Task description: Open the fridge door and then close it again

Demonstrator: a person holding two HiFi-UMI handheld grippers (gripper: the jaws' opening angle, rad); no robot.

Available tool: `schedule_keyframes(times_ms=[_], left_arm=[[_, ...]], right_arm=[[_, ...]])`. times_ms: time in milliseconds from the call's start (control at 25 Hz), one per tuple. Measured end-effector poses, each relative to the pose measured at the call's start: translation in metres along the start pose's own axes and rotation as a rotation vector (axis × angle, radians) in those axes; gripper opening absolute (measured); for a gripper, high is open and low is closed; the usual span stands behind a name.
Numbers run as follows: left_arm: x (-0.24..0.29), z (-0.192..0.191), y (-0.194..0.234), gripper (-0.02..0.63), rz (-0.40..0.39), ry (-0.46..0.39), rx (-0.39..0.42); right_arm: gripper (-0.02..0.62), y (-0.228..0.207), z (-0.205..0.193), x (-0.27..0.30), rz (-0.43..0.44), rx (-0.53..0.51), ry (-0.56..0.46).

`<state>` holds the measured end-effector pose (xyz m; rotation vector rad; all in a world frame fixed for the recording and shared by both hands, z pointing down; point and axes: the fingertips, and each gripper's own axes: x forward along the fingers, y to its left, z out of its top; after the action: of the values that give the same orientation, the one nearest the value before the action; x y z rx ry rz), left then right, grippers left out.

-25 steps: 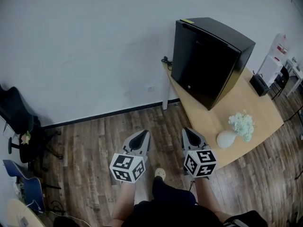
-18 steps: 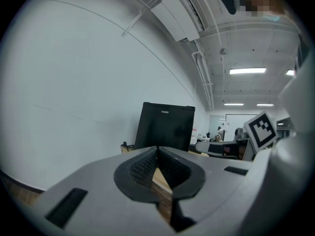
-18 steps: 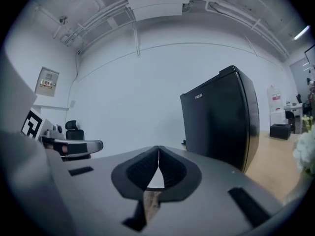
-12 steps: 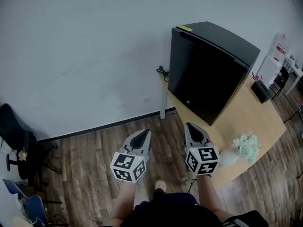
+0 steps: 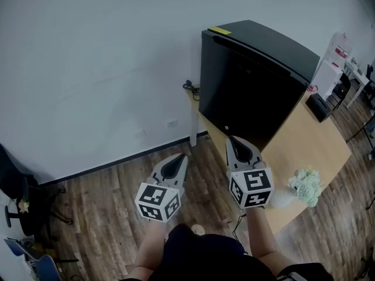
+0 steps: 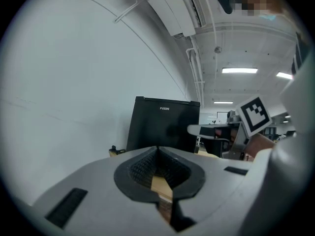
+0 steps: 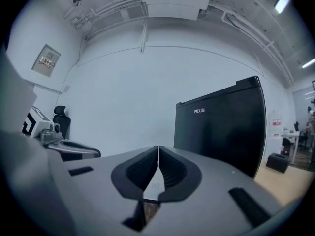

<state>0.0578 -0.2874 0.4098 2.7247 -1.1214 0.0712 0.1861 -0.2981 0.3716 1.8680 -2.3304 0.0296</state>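
A small black fridge [image 5: 252, 81] stands with its door closed on a wooden table [image 5: 310, 145] against the white wall. It also shows ahead in the left gripper view [image 6: 165, 124] and at the right of the right gripper view [image 7: 221, 127]. My left gripper [image 5: 179, 157] hangs over the floor, short of the table, jaws shut and empty. My right gripper [image 5: 234, 139] points at the fridge's lower front, a little short of it, shut with nothing between its fingers. In their own views the left gripper [image 6: 157, 149] and the right gripper [image 7: 158, 147] show tips that meet.
On the table's near end stands a white vase with pale flowers [image 5: 304, 186]. A black box [image 5: 321, 107] lies behind the fridge to the right. A cable plug [image 5: 188, 86] sits at the table's wall corner. Black chairs [image 5: 17, 192] stand at the far left on the wooden floor.
Both grippers and the head have moved forward toward the fridge, which now looks larger and nearer. The right gripper has risen a little. Both jaws stayed shut.
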Motion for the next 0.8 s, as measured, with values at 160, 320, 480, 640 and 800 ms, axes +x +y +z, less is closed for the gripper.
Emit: schedule_keyframes(times_ms=[160, 320, 480, 640, 800], left_arm=[[0.017, 0.005, 0.002, 0.011, -0.038, -0.001, -0.004], [0.036, 0.012, 0.002, 0.011, -0.095, 0.001, 0.009], [0.054, 0.023, 0.007, 0.011, -0.152, 0.002, 0.018], [0.072, 0.037, 0.02, 0.011, -0.203, 0.007, 0.027], [0.088, 0.051, 0.033, 0.011, -0.256, 0.017, 0.05]], right_arm=[[-0.008, -0.01, 0.016, 0.009, -0.016, -0.078, 0.001], [-0.008, -0.023, 0.032, 0.018, -0.049, -0.142, 0.011], [0.019, -0.034, 0.048, 0.031, -0.085, -0.197, 0.029], [0.054, -0.045, 0.068, 0.053, -0.125, -0.255, 0.041], [0.081, -0.052, 0.089, 0.071, -0.162, -0.3, 0.054]])
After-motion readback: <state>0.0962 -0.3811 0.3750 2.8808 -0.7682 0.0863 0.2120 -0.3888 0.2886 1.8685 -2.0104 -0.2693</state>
